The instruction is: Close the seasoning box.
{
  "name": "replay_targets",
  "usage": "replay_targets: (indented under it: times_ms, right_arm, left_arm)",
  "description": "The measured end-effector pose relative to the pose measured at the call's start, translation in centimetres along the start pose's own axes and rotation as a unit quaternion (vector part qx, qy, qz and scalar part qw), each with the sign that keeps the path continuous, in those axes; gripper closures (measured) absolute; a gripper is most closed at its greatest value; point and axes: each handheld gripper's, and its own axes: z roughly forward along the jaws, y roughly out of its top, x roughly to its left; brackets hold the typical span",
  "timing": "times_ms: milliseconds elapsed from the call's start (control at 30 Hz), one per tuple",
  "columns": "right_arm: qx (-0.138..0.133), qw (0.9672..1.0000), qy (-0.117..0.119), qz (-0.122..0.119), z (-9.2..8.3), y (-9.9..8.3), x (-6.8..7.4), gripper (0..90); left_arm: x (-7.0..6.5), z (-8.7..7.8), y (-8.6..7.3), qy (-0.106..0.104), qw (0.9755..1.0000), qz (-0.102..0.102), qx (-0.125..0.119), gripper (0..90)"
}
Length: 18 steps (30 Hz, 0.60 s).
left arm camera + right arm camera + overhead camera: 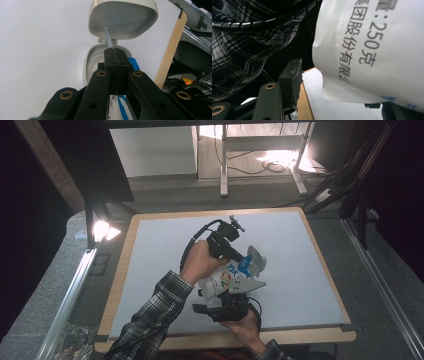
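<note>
The white plastic pouch with blue and multicoloured print (227, 279) is held above the near middle of the pale grey table top (165, 250), its grey hinged flip-top cap (122, 17) standing open. The left gripper (117, 53) has its black jaws pressed together on a thin pale blue strip (109, 40) rising from the cap opening. The right gripper (235, 292) is clamped on the pouch's lower end, the printed white film lying between its jaws in the right gripper view.
</note>
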Motion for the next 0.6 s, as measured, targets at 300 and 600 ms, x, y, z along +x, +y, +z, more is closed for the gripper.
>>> replay_targets:
  times_ms: [300, 600]
  right_arm:
    - [0.005, 1.0000, -0.002, -0.003, 0.1, -0.1, -0.1, 42.2]
    - [0.024, 0.9996, -0.014, -0.009, 0.6, -0.6, -0.4, 42.1]
  left_arm:
    - [-0.1, -0.1, -0.3, -0.002, 0.9999, 0.003, -0.011, 90.0]
    - [-0.2, -0.6, -1.5, -0.014, 0.9987, 0.019, -0.044, 90.0]
